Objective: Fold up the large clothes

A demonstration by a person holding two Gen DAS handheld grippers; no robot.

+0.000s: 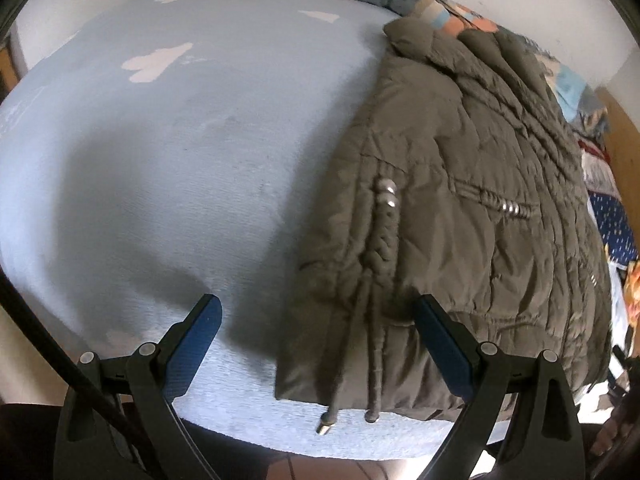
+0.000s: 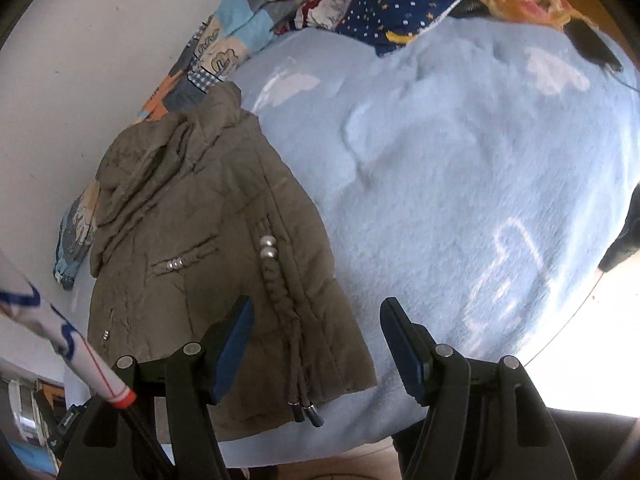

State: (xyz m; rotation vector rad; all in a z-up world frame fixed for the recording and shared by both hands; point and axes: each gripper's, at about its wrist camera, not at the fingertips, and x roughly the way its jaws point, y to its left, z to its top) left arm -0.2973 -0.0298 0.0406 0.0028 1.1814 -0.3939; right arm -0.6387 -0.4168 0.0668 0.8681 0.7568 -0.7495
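One olive-brown quilted jacket [image 1: 460, 200] lies folded on a pale blue blanket [image 1: 180, 160] with white cloud shapes.

In the left wrist view the left gripper [image 1: 318, 316] has its jaws spread wide, nothing pinched. The jacket's hem corner and two braided drawcords [image 1: 378, 280] lie between the jaws, below them. The right-hand blue pad [image 1: 440, 344] overlaps the jacket's lower edge; whether it touches the cloth I cannot tell. The left-hand pad is over bare blanket.

In the right wrist view the right gripper [image 2: 318, 320] also has its jaws spread, empty. The jacket [image 2: 208, 248] lies ahead and toward the left-hand jaw, with its hem corner and two cord ends [image 2: 306, 414] between the jaws; the right-hand jaw is over blanket [image 2: 460, 180].

Two silver beads [image 2: 267, 248] sit on the braid. Beyond the jacket are a patchwork quilt [image 2: 240, 36] and a starred navy cloth [image 2: 400, 4].
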